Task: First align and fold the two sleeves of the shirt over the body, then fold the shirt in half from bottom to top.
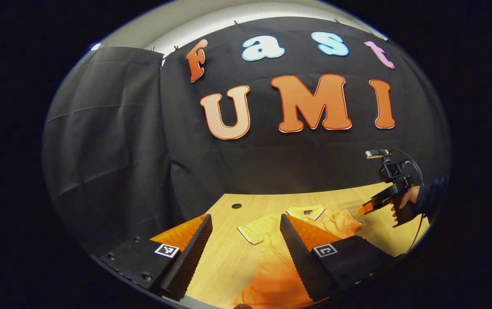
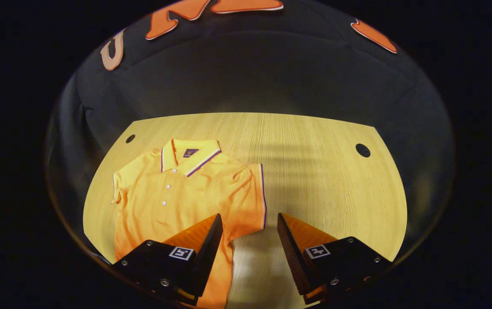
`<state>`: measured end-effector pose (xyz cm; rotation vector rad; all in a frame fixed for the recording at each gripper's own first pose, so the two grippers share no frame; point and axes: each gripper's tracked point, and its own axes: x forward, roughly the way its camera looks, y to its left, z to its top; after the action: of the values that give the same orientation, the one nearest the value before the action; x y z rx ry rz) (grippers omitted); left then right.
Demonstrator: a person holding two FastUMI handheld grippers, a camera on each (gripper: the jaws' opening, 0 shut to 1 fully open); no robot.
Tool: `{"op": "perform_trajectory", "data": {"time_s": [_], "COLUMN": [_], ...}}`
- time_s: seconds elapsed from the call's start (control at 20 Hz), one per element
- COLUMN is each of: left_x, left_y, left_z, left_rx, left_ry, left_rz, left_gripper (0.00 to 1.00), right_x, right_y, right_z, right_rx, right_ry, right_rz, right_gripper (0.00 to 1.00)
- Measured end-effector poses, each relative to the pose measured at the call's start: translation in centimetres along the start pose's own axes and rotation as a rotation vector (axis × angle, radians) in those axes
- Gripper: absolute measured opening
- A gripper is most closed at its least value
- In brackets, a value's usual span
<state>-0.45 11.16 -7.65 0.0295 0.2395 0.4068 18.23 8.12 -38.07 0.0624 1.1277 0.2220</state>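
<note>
Right gripper view: shirt (image 2: 177,193) spread flat on the table (image 2: 314,171), collar (image 2: 190,155) toward the booth wall, both tongs empty.

Right tongs (image 2: 249,234) gape wide above the cuff of the sleeve (image 2: 250,193) lying out beside the body. Left tongs (image 1: 246,240) hang just as wide over the opposite side. It's soft, light knit that looks likely to droop and crease, so pinching the sleeve at its trimmed cuff edge seems best.
</note>
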Motion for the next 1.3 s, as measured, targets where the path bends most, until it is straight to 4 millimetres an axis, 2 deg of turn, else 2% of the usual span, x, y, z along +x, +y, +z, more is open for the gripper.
{"op": "perform_trajectory", "data": {"time_s": [0.25,0.45,0.7,0.8,0.85,0.95,1.0,1.05,1.1,1.15,1.25,1.3], "left_x": [-0.2,-0.2,0.4,0.6,0.7,0.9,1.1,1.2,1.2,1.1,0.9,0.9], "left_y": [-0.4,-0.1,-0.9,-1.4,-1.6,-1.9,-2.1,-2.3,-2.4,-2.4,-2.3,-2.4], "left_z": [-1.4,-1.8,-2.0,-2.3,-2.4,-2.5,-2.4,-2.6,-2.6,-2.6,-2.4,-2.4], "left_rx": [0.006,0.001,0.008,0.013,0.017,0.019,0.018,0.017,0.015,0.013,0.01,0.007], "left_ry": [0.056,0.077,0.097,0.106,0.113,0.119,0.12,0.123,0.124,0.119,0.113,0.112], "left_rz": [0.028,0.063,0.06,0.052,0.046,0.038,0.035,0.032,0.031,0.029,0.026,0.023], "left_gripper": [0.97,0.97,0.97,0.97,0.97,0.97,0.97,0.97,0.97,0.97,0.97,0.97], "right_x": [3.1,5.5,7.9,8.3,9.2,9.0,9.0,9.0,8.9,8.9,9.2,8.9], "right_y": [-0.9,-1.0,-1.1,-1.6,-2.3,-2.1,-2.1,-1.7,-1.2,-1.1,-0.9,-0.6], "right_z": [0.5,-0.8,-2.9,-3.9,-3.6,-3.4,-3.5,-3.4,-3.5,-3.3,-3.0,-2.9], "right_rx": [-0.033,-0.005,0.03,0.003,-0.017,-0.022,-0.041,-0.056,-0.088,-0.105,-0.013,0.042], "right_ry": [0.113,0.245,0.378,0.423,0.398,0.406,0.406,0.398,0.387,0.378,0.377,0.382], "right_rz": [-0.004,0.013,0.029,-0.002,-0.033,-0.056,-0.056,-0.05,-0.043,-0.034,-0.004,0.03], "right_gripper": [0.79,0.78,0.78,0.78,0.78,0.55,0.59,0.53,0.37,0.26,0.23,0.08]}}
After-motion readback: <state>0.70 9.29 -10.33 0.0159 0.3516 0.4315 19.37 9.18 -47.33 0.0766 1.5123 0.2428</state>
